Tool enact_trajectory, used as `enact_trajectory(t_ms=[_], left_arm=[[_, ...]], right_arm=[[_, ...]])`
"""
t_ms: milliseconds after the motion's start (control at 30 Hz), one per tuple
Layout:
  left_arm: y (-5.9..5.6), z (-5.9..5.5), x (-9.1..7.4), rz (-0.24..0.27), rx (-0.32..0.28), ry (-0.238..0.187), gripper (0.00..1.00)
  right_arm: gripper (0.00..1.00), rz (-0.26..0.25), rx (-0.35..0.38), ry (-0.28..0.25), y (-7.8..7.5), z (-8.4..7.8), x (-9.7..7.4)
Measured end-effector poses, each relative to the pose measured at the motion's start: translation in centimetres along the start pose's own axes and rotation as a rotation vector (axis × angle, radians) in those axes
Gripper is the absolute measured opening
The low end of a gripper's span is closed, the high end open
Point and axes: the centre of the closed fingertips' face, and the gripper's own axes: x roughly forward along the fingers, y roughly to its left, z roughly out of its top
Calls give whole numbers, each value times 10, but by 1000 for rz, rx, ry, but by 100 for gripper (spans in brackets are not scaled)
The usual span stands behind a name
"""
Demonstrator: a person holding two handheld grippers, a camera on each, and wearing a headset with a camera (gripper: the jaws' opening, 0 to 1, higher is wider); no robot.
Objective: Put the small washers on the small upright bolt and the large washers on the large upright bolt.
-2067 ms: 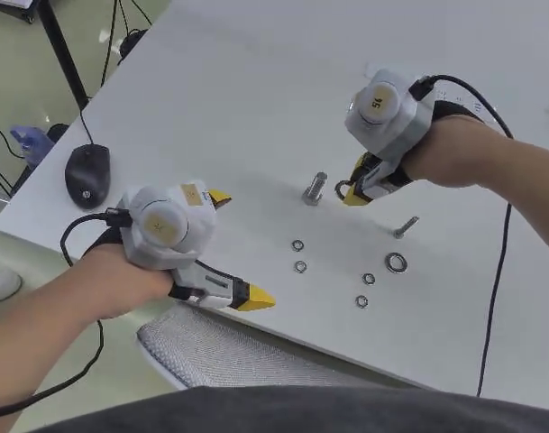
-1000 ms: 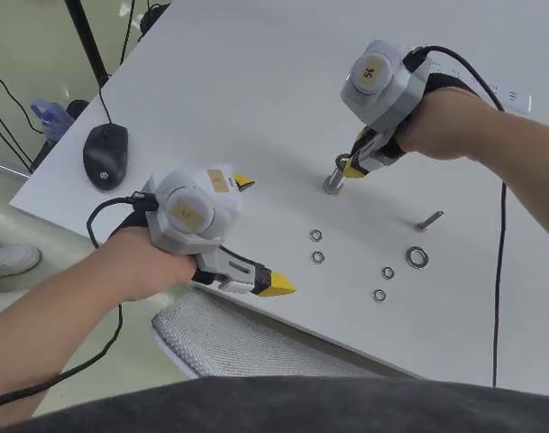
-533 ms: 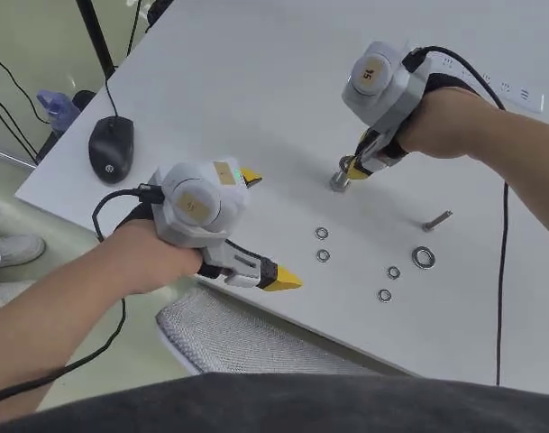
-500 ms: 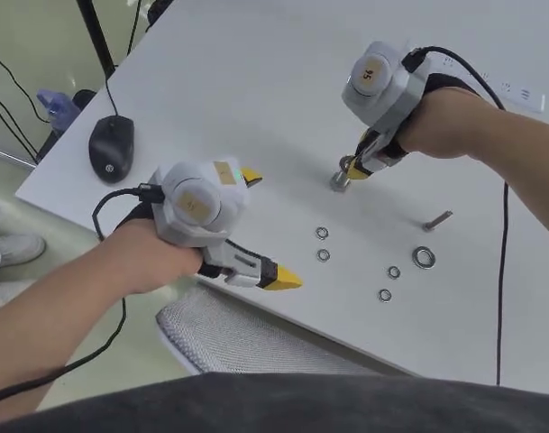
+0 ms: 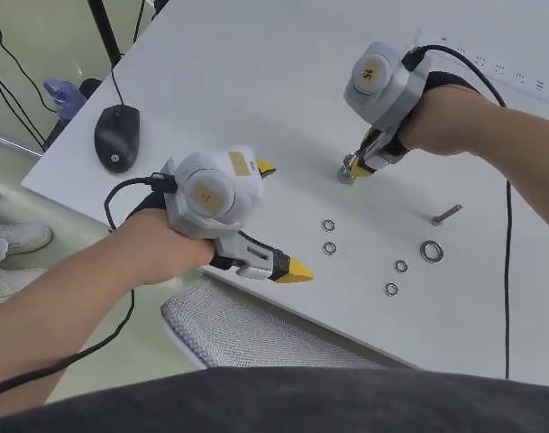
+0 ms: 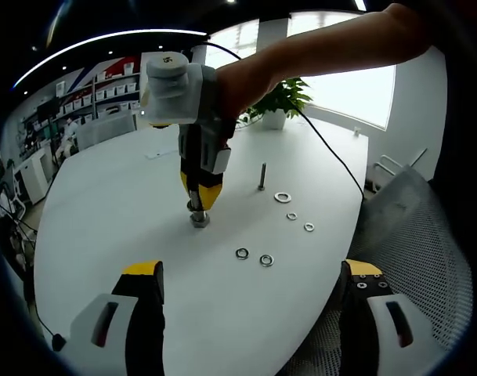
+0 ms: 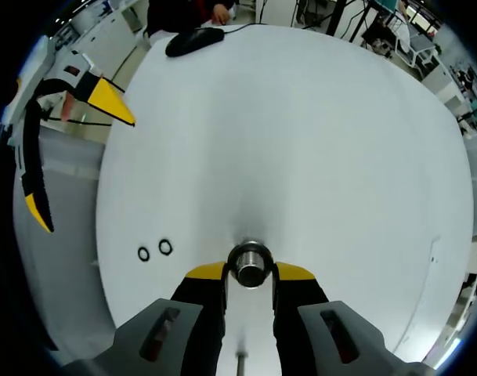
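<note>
Bench (image 5: 256, 90): white; washers (image 5: 329, 248) loose near large bolt (image 5: 347, 171).
Right gripper (image 7: 251, 272): jaws narrow, pinching its top.
Left gripper (image 6: 251, 270): jaws wide, empty.
Care: stay centred, open gently, avoid tipping it.

Workbench surroundings. A white table (image 5: 256, 90) carries a black computer mouse (image 5: 116, 137) near its left edge; the mouse cable (image 5: 119, 86) runs away toward the far side. A white power strip (image 5: 517, 79) lies at the far right edge. A grey mesh chair seat (image 5: 247, 329) sits just below the near edge. On the floor to the left are a blue object (image 5: 62, 93), a black stand leg (image 5: 103, 27) and white shoes (image 5: 13, 244). In the left gripper view, a potted plant (image 6: 281, 106) stands at the table's far end before a bright window (image 6: 355, 86), with shelves (image 6: 89, 94) to the left.
</note>
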Motion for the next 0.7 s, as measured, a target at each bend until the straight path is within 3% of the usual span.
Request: enact_trajectory(t_ms=[300,700], left_arm=[[-2,0,-2,0,-5,-2,92],[-1,-1,-3,2,-4,8,91]], right_arm=[[22,0,9,15,5,-2,7],[22,-3,11,30,0,-5,19]])
